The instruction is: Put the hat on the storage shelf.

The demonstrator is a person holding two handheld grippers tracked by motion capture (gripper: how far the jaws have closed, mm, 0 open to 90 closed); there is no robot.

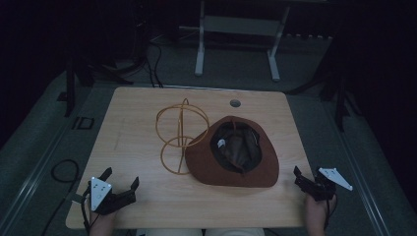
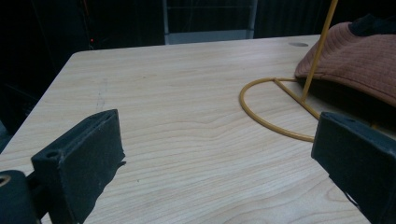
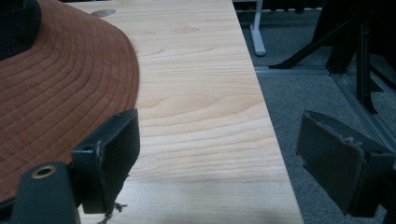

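A brown brimmed hat (image 1: 231, 156) lies crown-down on the wooden table (image 1: 137, 113), its dark lining facing up. Its left brim leans against a yellow wire hat stand (image 1: 179, 133) standing at the table's middle. My left gripper (image 1: 121, 177) rests near the front left corner, open and holding nothing. In the left gripper view, the left gripper (image 2: 217, 140) faces bare wood, with the stand's base ring (image 2: 264, 119) and the hat (image 2: 355, 60) ahead to the right. My right gripper (image 1: 307, 176) sits open at the front right corner. In the right gripper view, the right gripper (image 3: 219, 140) straddles the table's edge, beside the hat's brim (image 3: 60, 93).
A round cable hole (image 1: 235, 103) sits near the table's far edge. Grey carpet surrounds the table. A white-legged frame (image 1: 199, 49) stands behind it, dark stands (image 1: 339, 93) at the right, and a black cable loop (image 1: 64, 169) lies on the floor at the left.
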